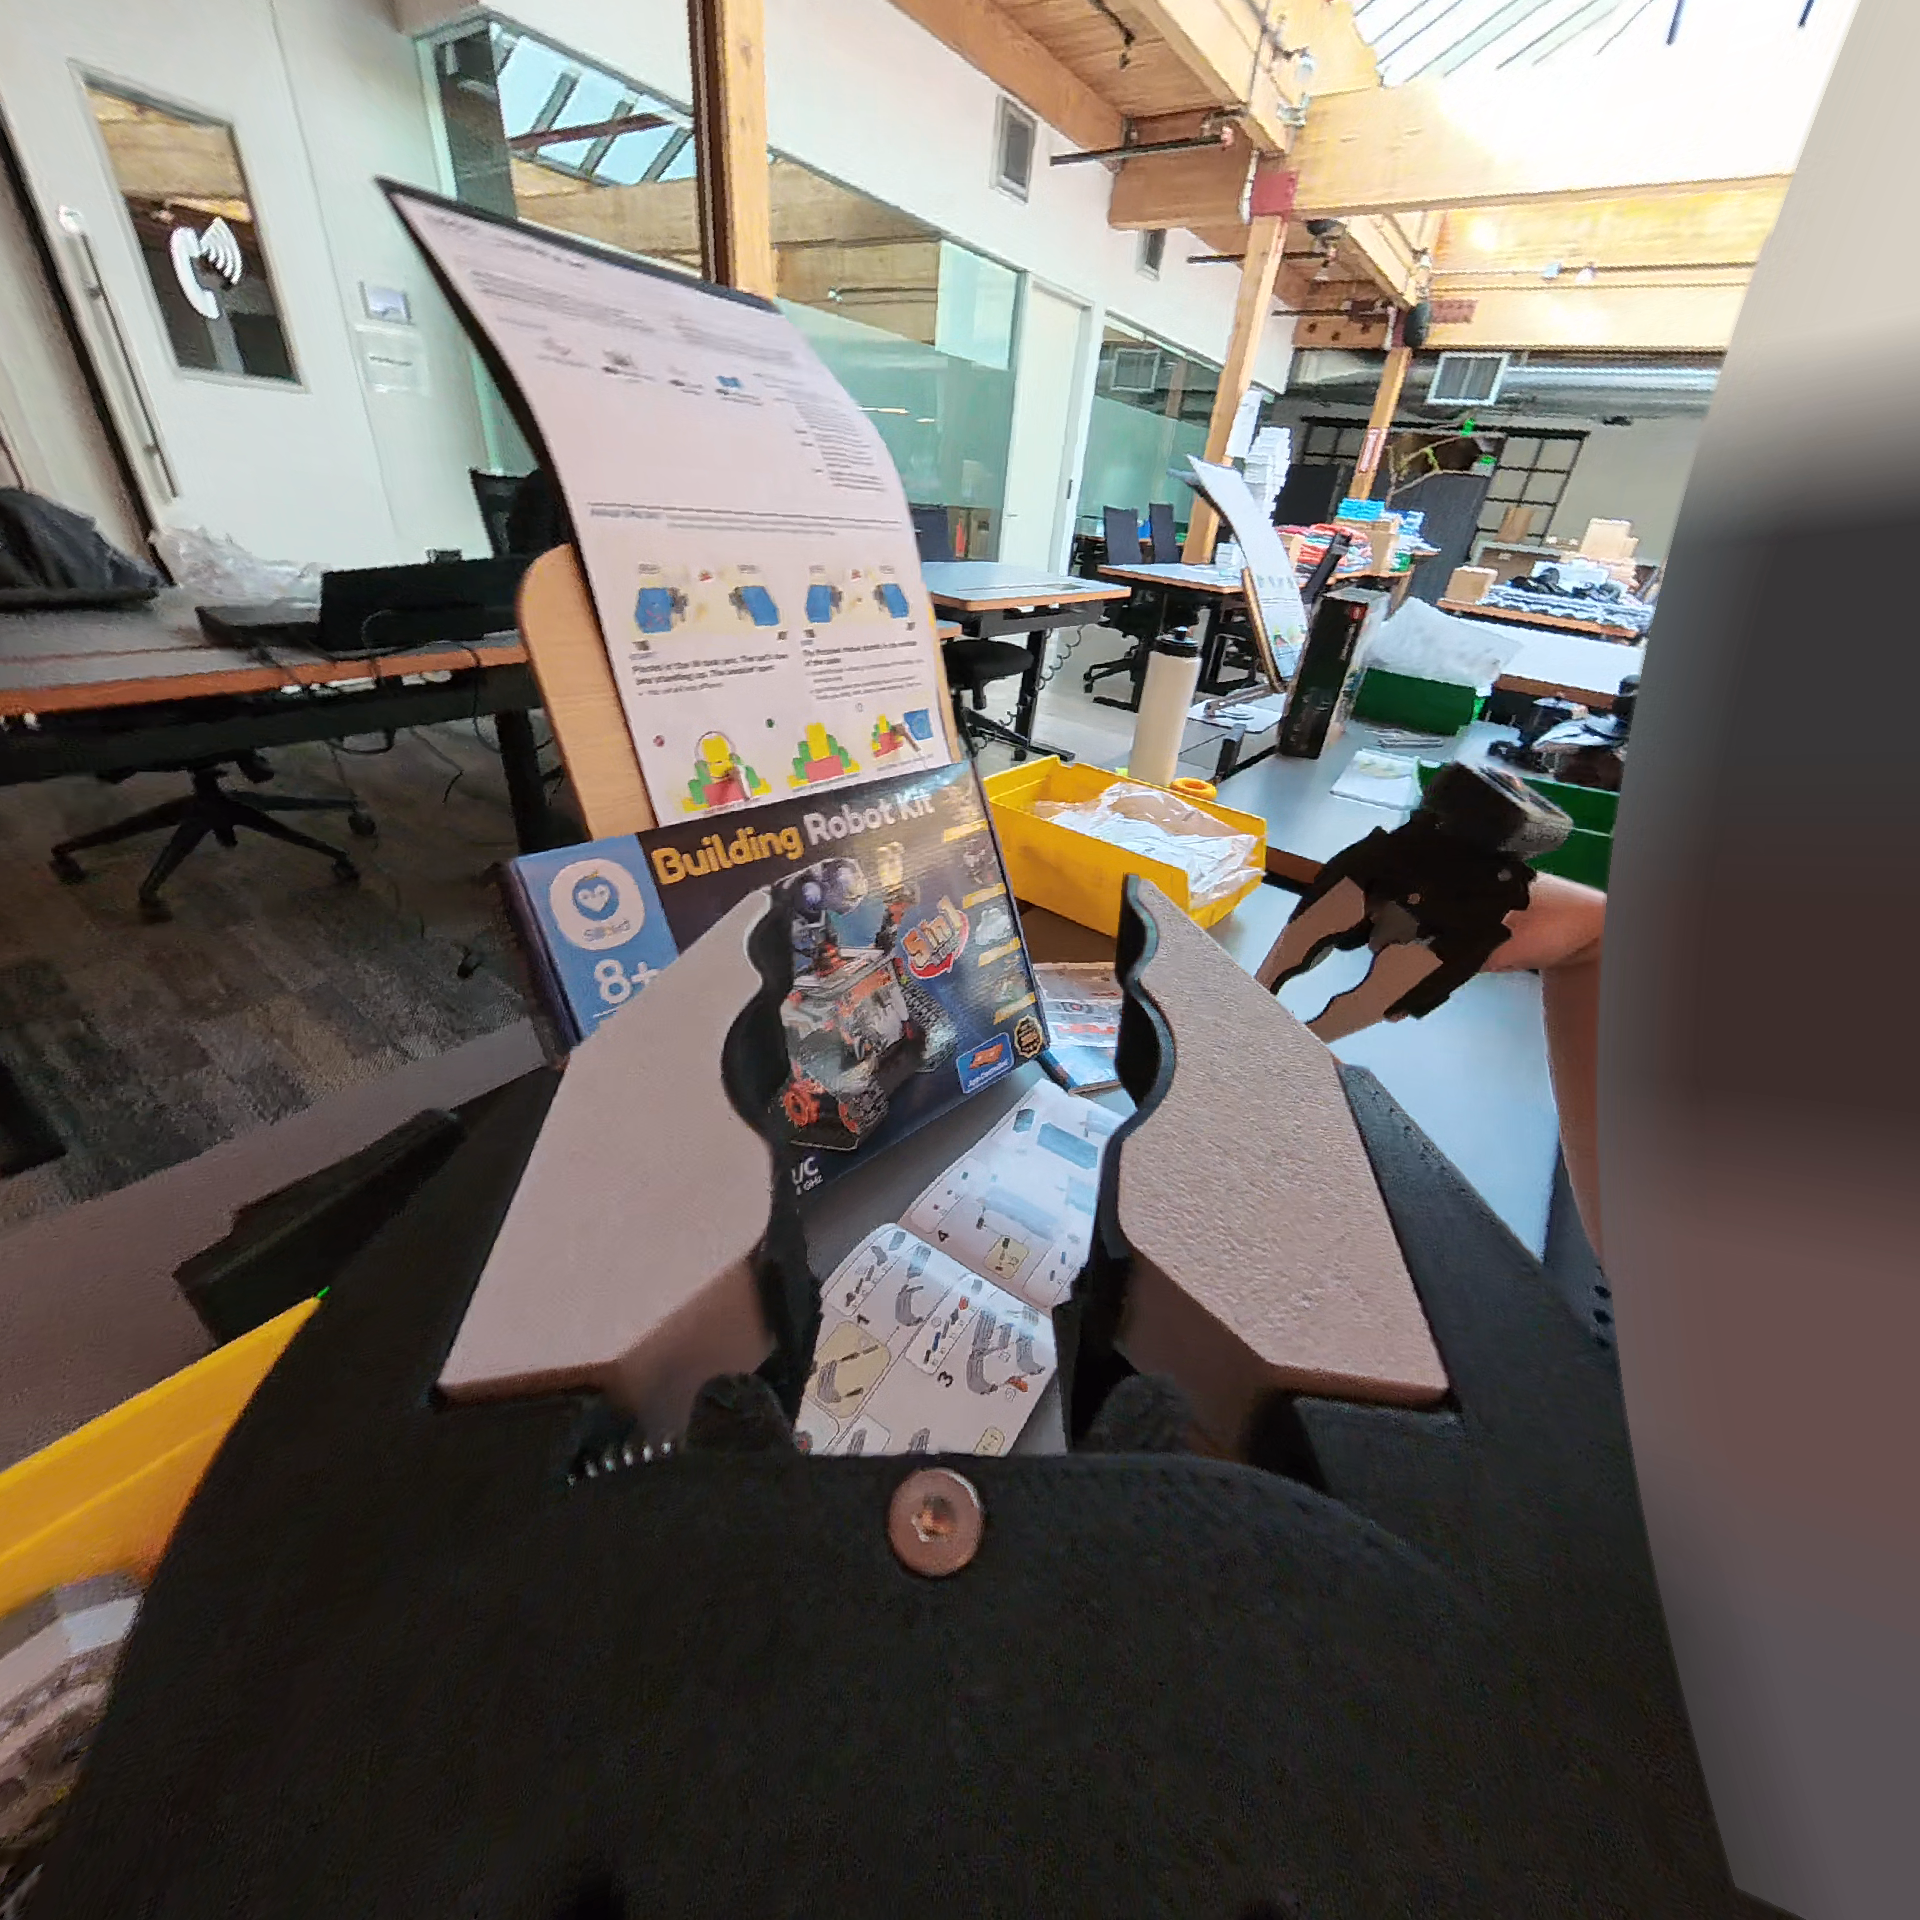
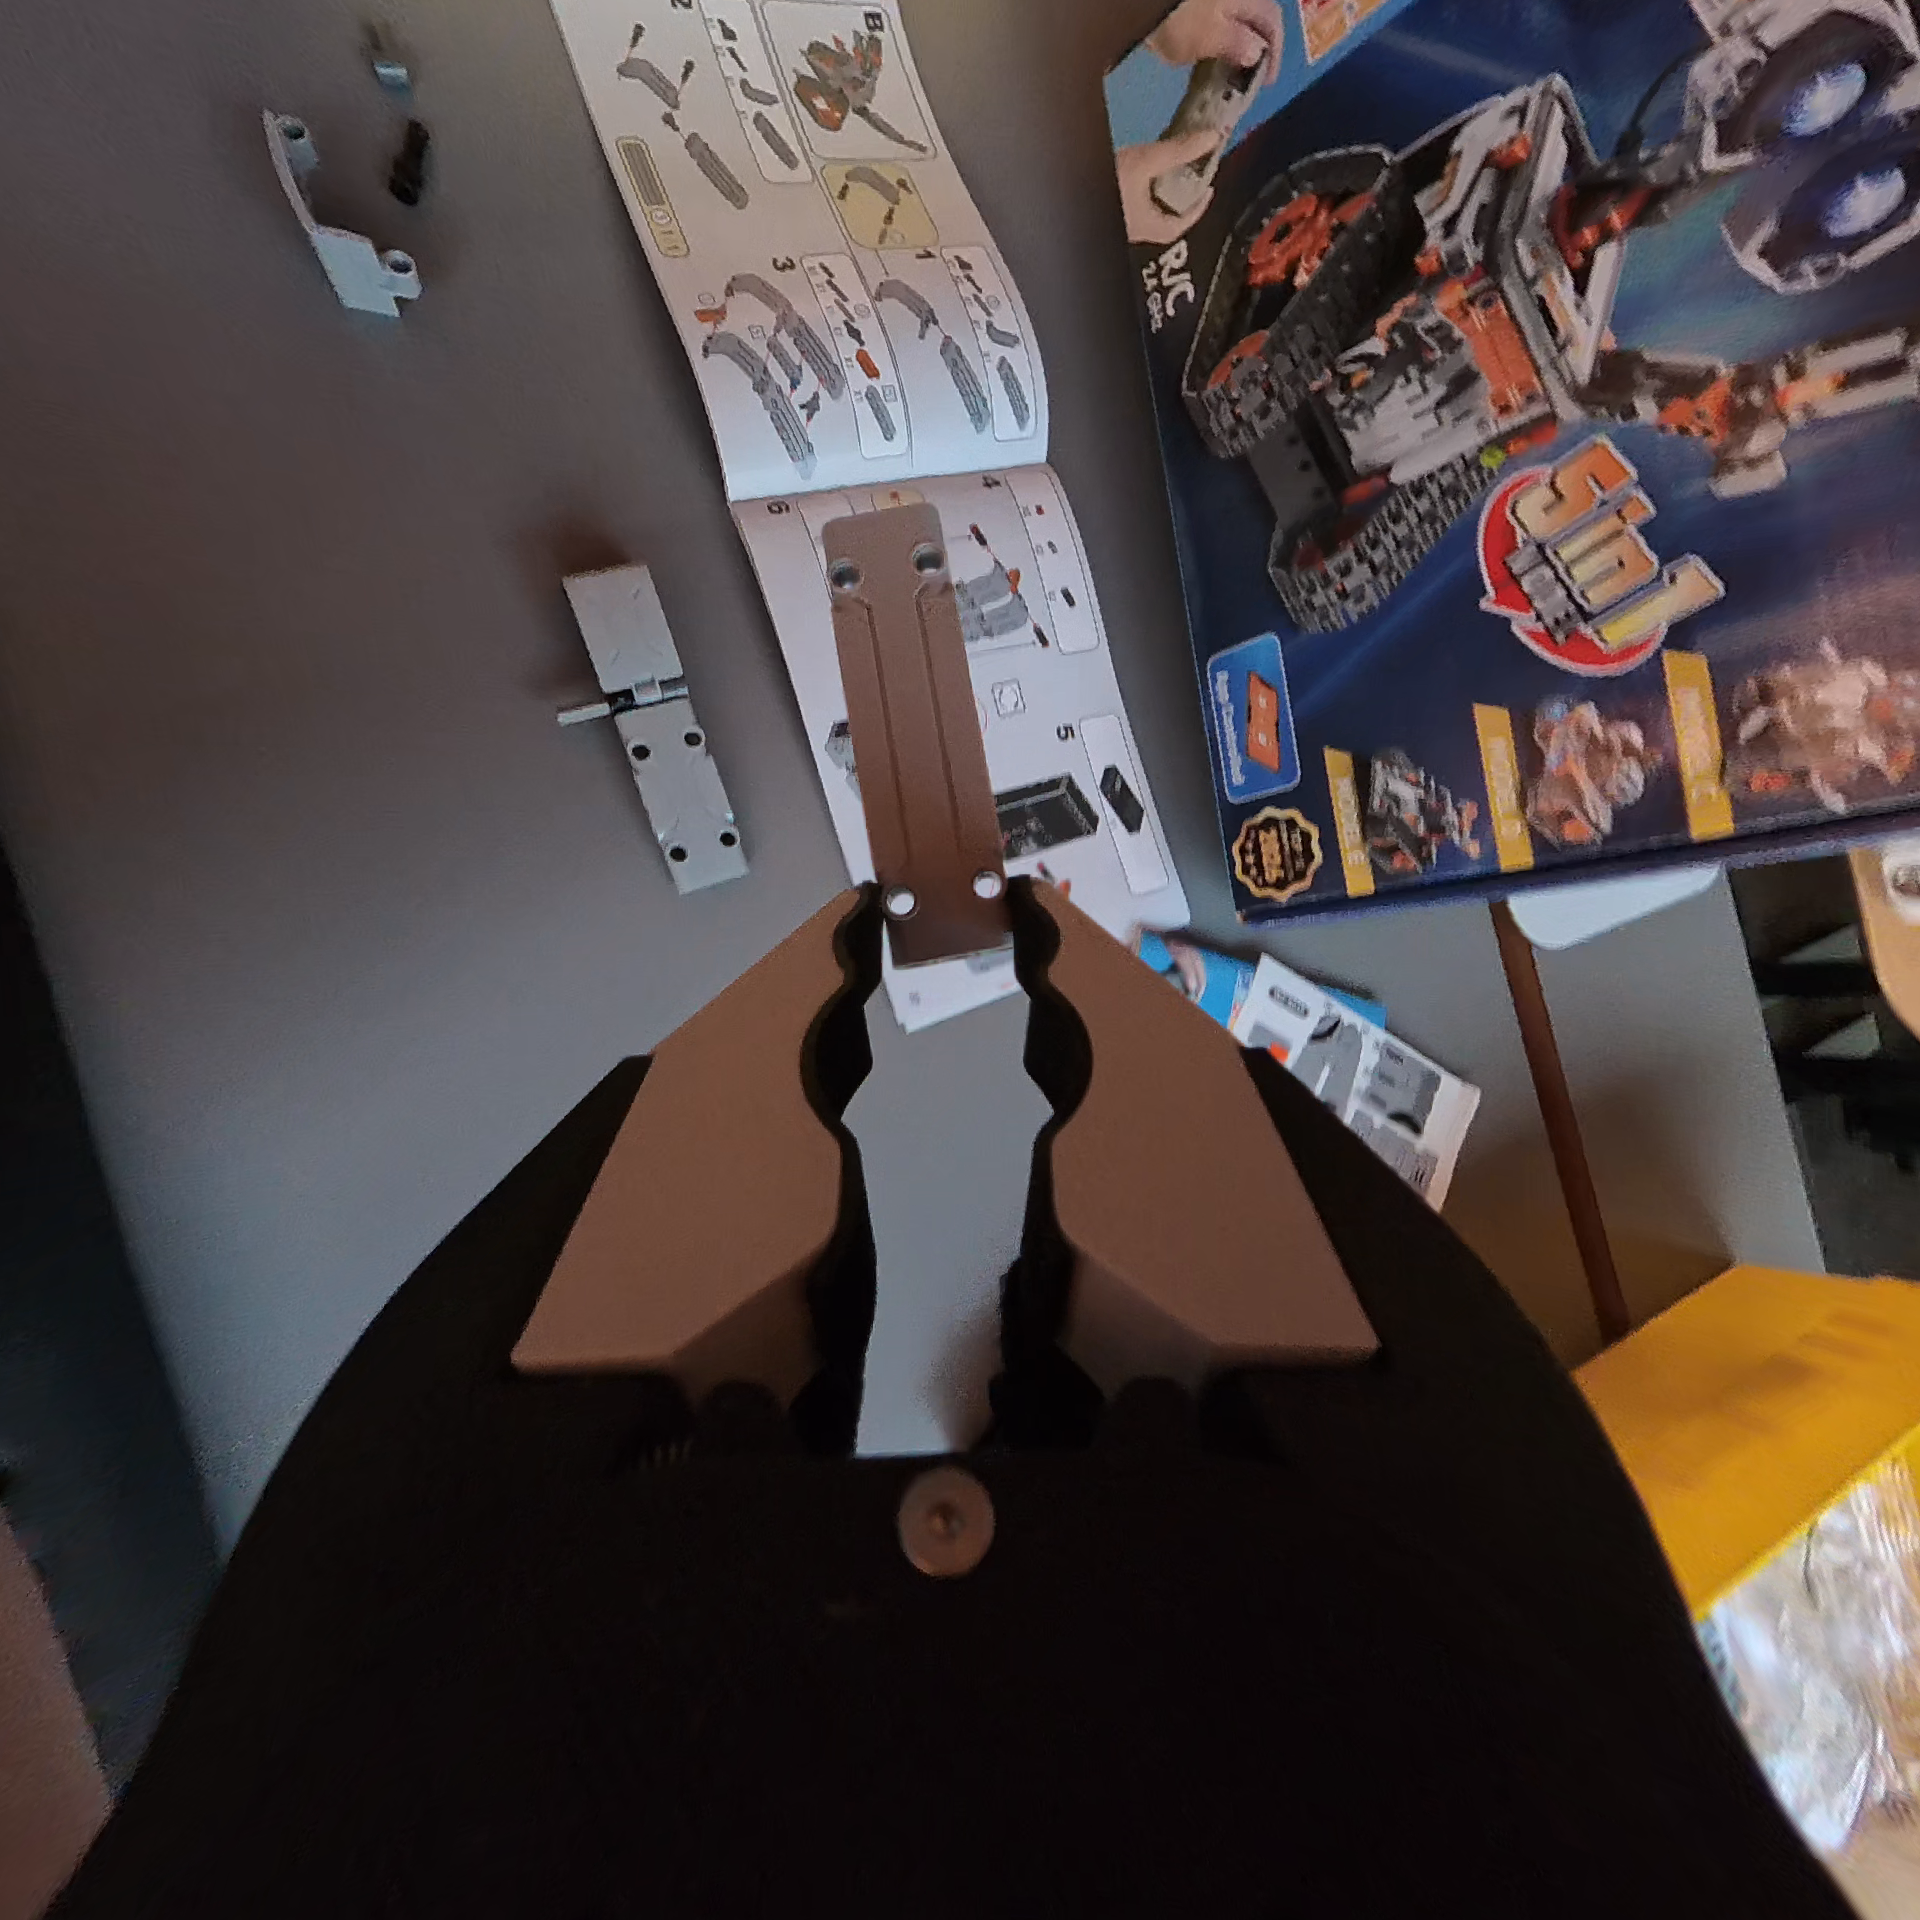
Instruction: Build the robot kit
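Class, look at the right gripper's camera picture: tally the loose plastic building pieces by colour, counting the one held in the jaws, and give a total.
Grey pieces: 4: flat plate held by the right gripper, hinged plate, bracket, small piece
Black pieces: 1: peg
Total: 5

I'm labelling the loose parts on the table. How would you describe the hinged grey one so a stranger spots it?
Start at the open instruction booklet on the grey table. Just left of its lower page lies the hinged grey part: two flat plates joined at the middle, with a thin pin sticking out sideways. The other loose grey piece, farther up, is a bent bracket.
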### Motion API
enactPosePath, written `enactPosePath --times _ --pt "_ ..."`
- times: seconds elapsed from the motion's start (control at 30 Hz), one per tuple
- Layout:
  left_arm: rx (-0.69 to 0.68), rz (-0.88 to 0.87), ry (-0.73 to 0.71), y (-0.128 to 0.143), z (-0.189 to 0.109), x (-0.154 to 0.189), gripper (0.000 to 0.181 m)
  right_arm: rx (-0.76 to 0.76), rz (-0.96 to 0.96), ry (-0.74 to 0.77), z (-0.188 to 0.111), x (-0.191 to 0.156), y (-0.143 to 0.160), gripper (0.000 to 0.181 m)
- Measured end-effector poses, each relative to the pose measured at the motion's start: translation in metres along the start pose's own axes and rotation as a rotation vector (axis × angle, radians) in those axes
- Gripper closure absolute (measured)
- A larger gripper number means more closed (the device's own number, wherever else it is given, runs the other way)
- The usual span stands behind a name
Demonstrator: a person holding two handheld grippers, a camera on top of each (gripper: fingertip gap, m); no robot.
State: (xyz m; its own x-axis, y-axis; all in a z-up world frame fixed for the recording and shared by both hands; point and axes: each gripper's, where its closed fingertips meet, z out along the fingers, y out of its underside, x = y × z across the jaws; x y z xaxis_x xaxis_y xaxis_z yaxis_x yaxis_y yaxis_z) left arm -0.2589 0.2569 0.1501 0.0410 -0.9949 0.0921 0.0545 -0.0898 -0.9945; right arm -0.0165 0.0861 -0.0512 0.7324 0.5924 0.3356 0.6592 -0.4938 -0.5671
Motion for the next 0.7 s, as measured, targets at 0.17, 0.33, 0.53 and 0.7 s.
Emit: enactPosePath --times 0.17,0.33,0.53,0.7 --pt "0.028 -0.092 -0.039 -0.003 -0.003 -0.025 0.125 0.011 -0.108 -0.08 0.039 -0.007 -0.022 0.157" --pt "0.008 -0.157 -0.027 0.003 -0.002 -0.034 0.126 -0.067 -0.115 -0.112 0.055 -0.011 -0.01 0.157" --pt "0.028 -0.149 -0.029 -0.002 -0.007 -0.032 0.127 -0.077 -0.121 -0.121 0.056 -0.014 -0.01 0.157" --pt "0.04 -0.146 -0.036 -0.005 -0.011 -0.032 0.127 -0.092 -0.129 -0.125 0.057 -0.017 -0.009 0.157"
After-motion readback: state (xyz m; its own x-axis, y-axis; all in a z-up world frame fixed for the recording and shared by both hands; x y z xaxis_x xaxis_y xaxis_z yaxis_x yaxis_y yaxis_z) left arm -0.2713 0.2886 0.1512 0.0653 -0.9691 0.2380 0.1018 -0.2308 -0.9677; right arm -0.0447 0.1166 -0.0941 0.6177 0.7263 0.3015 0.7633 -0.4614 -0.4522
